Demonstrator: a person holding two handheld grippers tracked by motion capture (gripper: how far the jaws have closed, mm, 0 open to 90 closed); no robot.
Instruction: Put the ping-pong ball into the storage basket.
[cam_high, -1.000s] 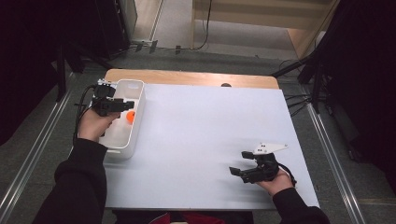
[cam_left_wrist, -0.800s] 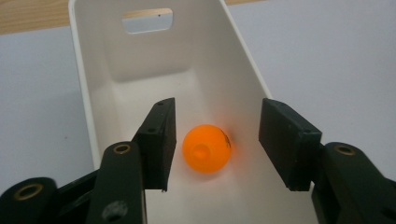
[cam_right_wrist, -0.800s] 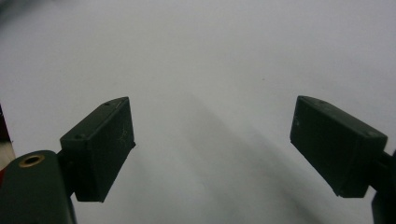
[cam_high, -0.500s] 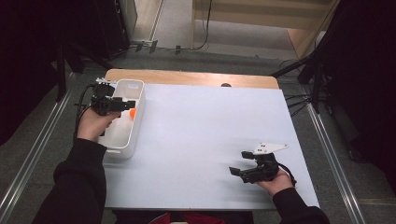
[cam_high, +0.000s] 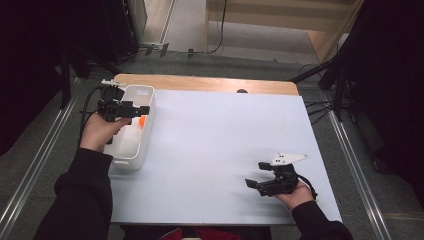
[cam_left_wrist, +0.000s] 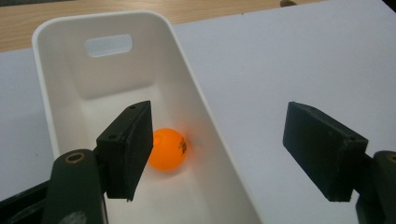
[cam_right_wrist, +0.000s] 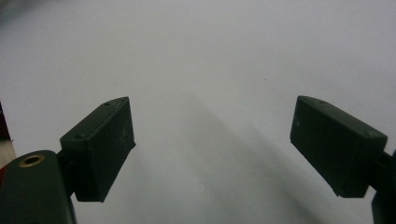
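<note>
While the left gripper (cam_high: 134, 110) hung over the long white plastic bin (cam_high: 145, 142) at the left edge of the table, its two black jaws had just been opening, and nothing lay between them. In the left gripper view the left gripper (cam_left_wrist: 219, 149) showed one pad above the inside of the bin (cam_left_wrist: 60, 65) and the other out over the table's white surface (cam_left_wrist: 289, 56), so the bin's near wall ran up between the two. The small orange table-tennis ball (cam_left_wrist: 168, 148), with a dark printed mark on its side, rested loose on the floor of the bin, close against that wall and partly behind the pad over the bin; it touched neither pad. From the high view the ball (cam_high: 143, 120) showed as an orange spot inside the bin, just under the gripper's tip. A slot handle was cut in the bin's far end wall. A strip of bare wooden tabletop (cam_high: 210, 84) ran along the far edge behind the white surface (cam_high: 225, 140).

The right gripper (cam_high: 256, 183) lay low over the white surface near the front right corner, well apart from the bin, held in the person's right hand (cam_high: 296, 194). In the right gripper view its jaws stood wide apart, with only white table between them (cam_right_wrist: 212, 140).
</note>
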